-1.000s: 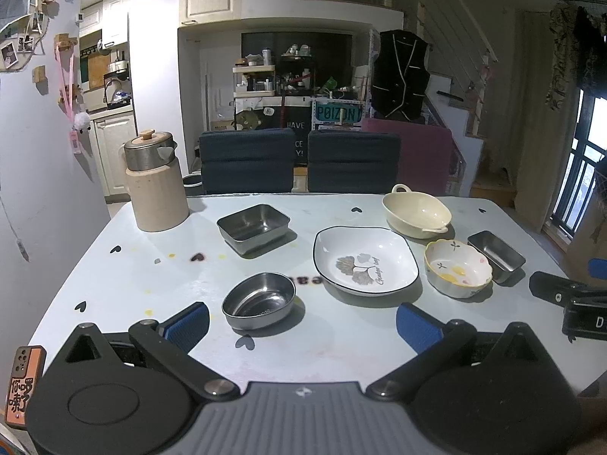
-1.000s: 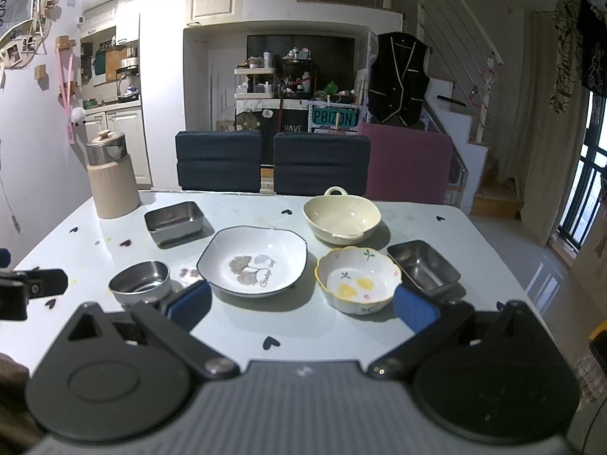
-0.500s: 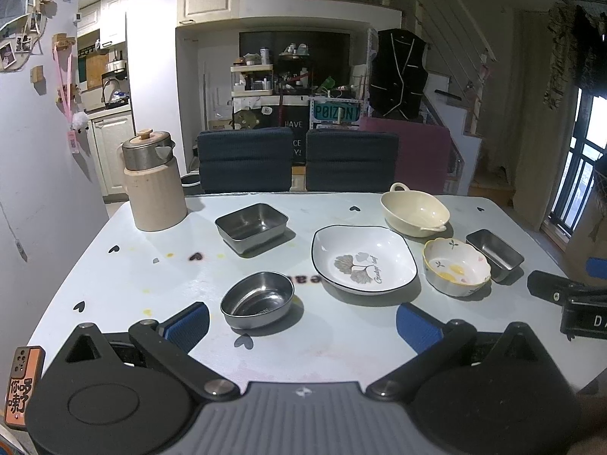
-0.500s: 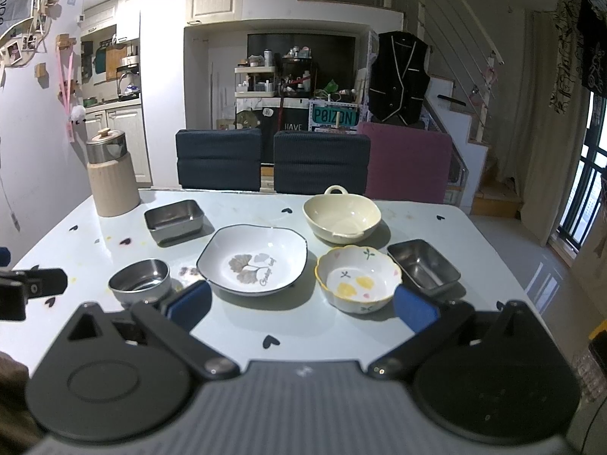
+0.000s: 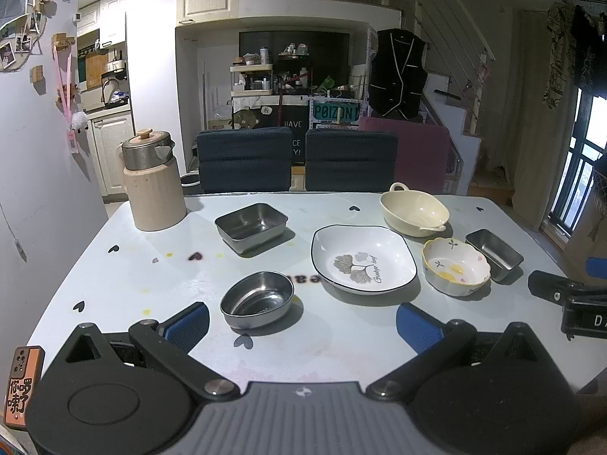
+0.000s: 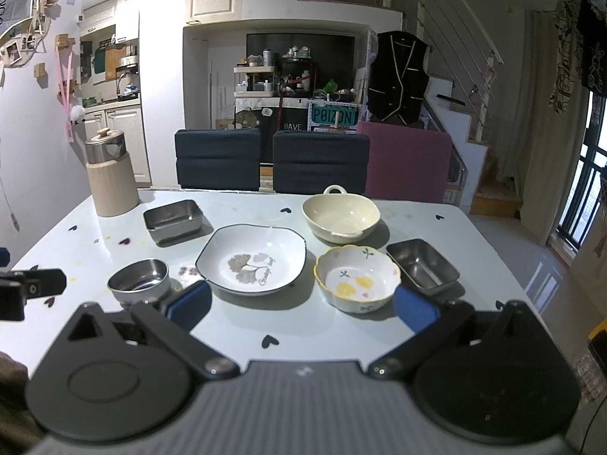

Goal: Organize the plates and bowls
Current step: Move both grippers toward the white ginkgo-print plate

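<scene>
On the white table (image 5: 114,276) stand a round steel bowl (image 5: 258,299), a square steel container (image 5: 251,223), a white leaf-print plate (image 5: 362,258), a cream handled bowl (image 5: 414,208), a floral bowl (image 5: 455,271) and a small steel tray (image 5: 493,253). My left gripper (image 5: 302,322) is open and empty, just short of the round steel bowl. My right gripper (image 6: 302,303) is open and empty, in front of the leaf plate (image 6: 252,258) and the floral bowl (image 6: 356,278). The round steel bowl (image 6: 138,280) sits at its left finger.
A beige jug with a steel lid (image 5: 151,185) stands at the table's far left. Two dark chairs (image 5: 296,161) and a maroon one (image 5: 417,159) line the far edge. An orange phone (image 5: 19,386) lies at the near left corner.
The left gripper has drifted slightly back and down; the dishes sit a little higher in its view. The right gripper has barely moved. Both stay open.
</scene>
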